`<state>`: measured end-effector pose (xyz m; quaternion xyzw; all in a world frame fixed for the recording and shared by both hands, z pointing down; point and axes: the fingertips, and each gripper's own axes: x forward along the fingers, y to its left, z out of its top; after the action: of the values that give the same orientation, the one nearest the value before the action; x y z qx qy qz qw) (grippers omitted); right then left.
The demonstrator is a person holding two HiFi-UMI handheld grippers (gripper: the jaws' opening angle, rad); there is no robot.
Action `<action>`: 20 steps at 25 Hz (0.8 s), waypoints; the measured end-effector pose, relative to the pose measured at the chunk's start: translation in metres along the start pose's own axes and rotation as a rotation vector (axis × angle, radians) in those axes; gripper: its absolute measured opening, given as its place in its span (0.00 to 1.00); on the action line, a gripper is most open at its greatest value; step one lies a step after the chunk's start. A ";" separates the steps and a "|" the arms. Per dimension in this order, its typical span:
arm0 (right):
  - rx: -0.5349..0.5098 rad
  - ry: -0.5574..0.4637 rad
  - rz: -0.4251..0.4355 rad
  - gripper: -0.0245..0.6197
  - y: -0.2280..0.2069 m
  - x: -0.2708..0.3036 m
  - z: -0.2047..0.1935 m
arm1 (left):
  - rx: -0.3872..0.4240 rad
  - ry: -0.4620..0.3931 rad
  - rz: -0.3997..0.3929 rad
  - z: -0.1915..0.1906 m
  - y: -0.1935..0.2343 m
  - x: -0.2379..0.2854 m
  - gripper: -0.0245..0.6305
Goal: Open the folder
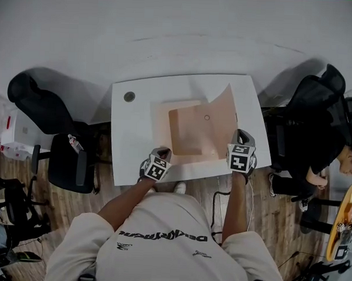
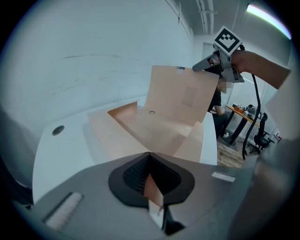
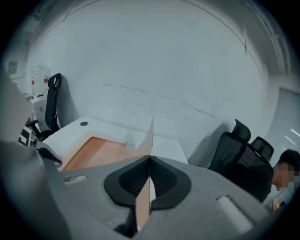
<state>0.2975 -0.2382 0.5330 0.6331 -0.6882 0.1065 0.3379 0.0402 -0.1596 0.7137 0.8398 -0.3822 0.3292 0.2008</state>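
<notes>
Head view: tan folder (image 1: 164, 126) lies partly open on white table (image 1: 126, 146), just ahead of and btw. the two grippers. Left gripper (image 1: 158, 165) is clenched on the folder's near-left edge, which stays low at table level; left gripper view shows the tan sheet pinched btw. closed jaws. Right gripper (image 1: 240, 157) is clenched on the near edge of the front cover (image 1: 225, 113), which stands raised and curved above the base panel. Right gripper view shows this cover edge-on, running straight out from the closed jaws. Inner panel (image 1: 188, 134) w/ a small ring mark (image 1: 207, 117) sits ahead of the left gripper, to its right. Round grommet (image 1: 129, 96) is in the tabletop beyond the left gripper, to its left. Black chair (image 1: 64, 155) stands off-table left of the left gripper. A 2nd chair (image 1: 314, 108) and a seated person (image 1: 341, 164) are right of the right gripper.
</notes>
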 end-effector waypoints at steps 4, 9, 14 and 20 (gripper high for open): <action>-0.010 0.012 -0.017 0.05 -0.005 0.003 -0.004 | 0.003 0.001 -0.006 0.001 0.001 -0.001 0.04; -0.023 0.027 -0.031 0.05 -0.009 0.005 -0.006 | -0.004 0.003 -0.018 0.002 0.000 -0.002 0.04; -0.052 0.050 -0.055 0.05 -0.018 0.011 -0.011 | -0.006 0.003 -0.023 0.001 0.001 -0.001 0.04; -0.067 0.074 -0.080 0.06 -0.032 0.014 -0.017 | -0.004 0.003 -0.028 0.002 0.002 -0.002 0.04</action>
<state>0.3339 -0.2454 0.5445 0.6443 -0.6524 0.0933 0.3881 0.0387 -0.1606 0.7110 0.8442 -0.3708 0.3267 0.2075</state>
